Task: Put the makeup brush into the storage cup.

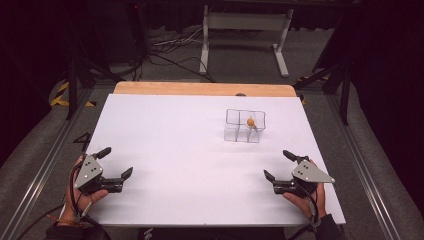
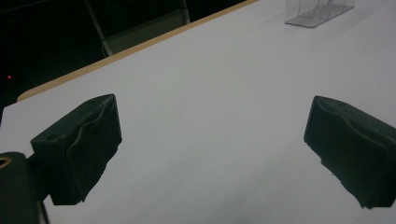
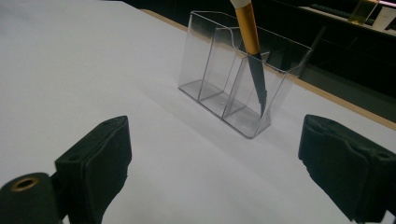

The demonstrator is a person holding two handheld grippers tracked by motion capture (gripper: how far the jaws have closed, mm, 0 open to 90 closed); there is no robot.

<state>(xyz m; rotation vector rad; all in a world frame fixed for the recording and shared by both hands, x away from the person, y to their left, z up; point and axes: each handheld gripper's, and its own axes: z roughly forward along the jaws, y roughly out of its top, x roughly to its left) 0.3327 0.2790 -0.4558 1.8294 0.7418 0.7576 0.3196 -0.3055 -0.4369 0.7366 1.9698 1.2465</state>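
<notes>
A clear plastic holder (image 1: 244, 126) with several compartments stands right of centre on the white table. An orange-handled tool (image 1: 251, 123) leans inside one end compartment, dark tip down (image 3: 258, 84). The holder (image 3: 233, 77) stands a short way ahead of my right gripper (image 3: 215, 168), whose jaws are wide apart with nothing between them. That gripper (image 1: 280, 165) rests near the table's front right. My left gripper (image 1: 115, 162) rests at the front left, open and empty (image 2: 212, 154). The holder's base (image 2: 317, 11) lies far off from it.
The white sheet (image 1: 170, 150) covers the table, with a bare wooden strip (image 1: 200, 88) along the far edge. Beyond it stand a white desk frame (image 1: 245, 35) and cables on the grey floor. Metal rails run along both sides.
</notes>
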